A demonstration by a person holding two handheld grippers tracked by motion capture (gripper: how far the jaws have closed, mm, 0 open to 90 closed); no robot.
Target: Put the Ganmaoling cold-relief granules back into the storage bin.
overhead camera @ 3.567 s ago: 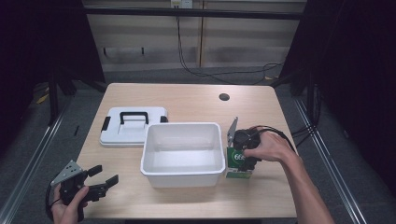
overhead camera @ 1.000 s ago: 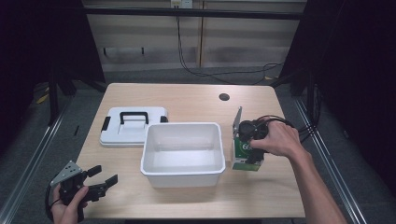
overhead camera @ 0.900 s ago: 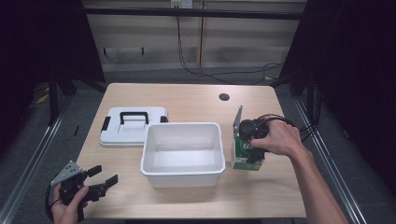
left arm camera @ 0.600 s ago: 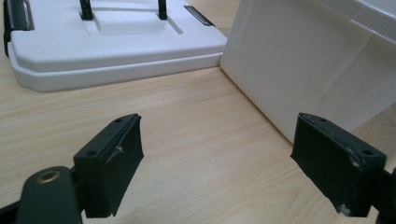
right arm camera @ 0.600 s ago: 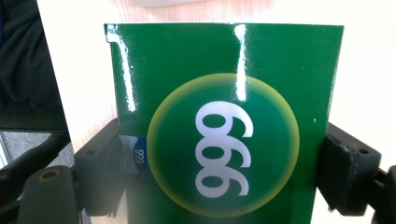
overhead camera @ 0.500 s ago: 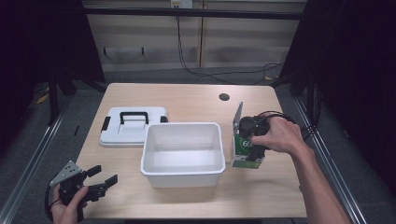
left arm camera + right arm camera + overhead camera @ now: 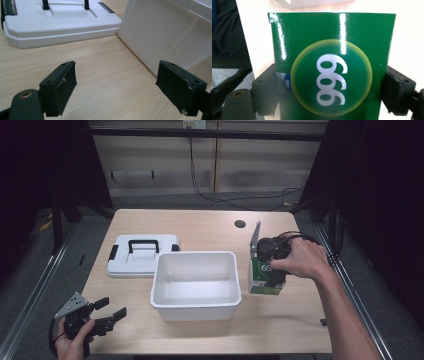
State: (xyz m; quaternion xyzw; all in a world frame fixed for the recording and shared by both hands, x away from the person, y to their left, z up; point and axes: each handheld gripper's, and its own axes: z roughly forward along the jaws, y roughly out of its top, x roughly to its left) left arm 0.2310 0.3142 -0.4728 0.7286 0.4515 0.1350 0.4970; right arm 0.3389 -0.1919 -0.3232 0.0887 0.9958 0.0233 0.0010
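Observation:
A green box [image 7: 260, 274] with a white "999" in a yellow-rimmed circle stands upright just right of the white bin [image 7: 195, 256]. My right gripper [image 7: 271, 279] comes down on it from above, a hand around the gripper's body. In the right gripper view the green box [image 7: 332, 62] sits between the two black jaws, and my right gripper [image 7: 330, 95] is shut on its sides. Whether the box touches the table I cannot tell. My left gripper [image 7: 112, 307] hovers open at the table's front left corner. Nothing is between the jaws of my left gripper [image 7: 116, 85].
The bin is empty and sits mid-table. Its white lid [image 7: 142, 262] with a black handle lies flat to the bin's left. The left gripper view shows the lid [image 7: 50, 22] and the bin's wall [image 7: 165, 30] ahead. A dark hole [image 7: 240, 224] marks the far tabletop.
My right gripper has carried the green box a little to the right and farther back, away from the bin's wall. The left gripper has stayed in place, still open.

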